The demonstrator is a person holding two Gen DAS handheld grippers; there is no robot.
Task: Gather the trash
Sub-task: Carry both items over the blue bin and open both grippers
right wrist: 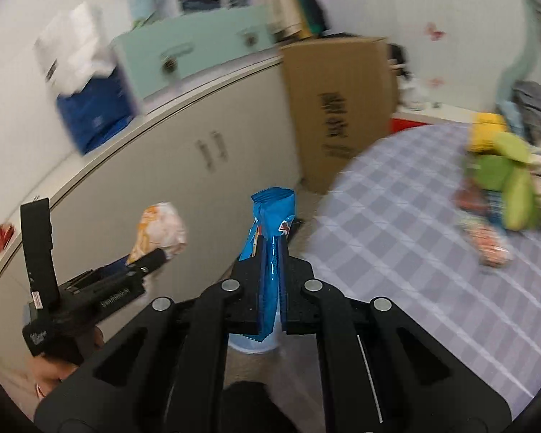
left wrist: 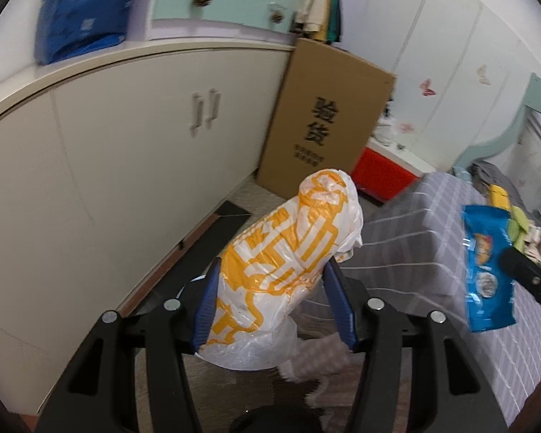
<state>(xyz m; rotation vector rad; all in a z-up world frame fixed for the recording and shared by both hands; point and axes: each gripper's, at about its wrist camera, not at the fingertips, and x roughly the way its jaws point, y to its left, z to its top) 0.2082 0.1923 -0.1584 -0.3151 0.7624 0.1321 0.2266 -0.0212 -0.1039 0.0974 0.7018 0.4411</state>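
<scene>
The right hand-held gripper [right wrist: 272, 252], clamped on the upright blue snack wrapper [right wrist: 272, 213], sat right of the left hand-held gripper [right wrist: 155, 258] (gripping the orange-and-white bag [left wrist: 288, 252]) at lower left.

Left side: cabinet doors [left wrist: 126, 151] wall it off.
Ahead: cardboard box [left wrist: 324, 119] blocks.
Right side: bed [right wrist: 414, 234], near part bare.
</scene>
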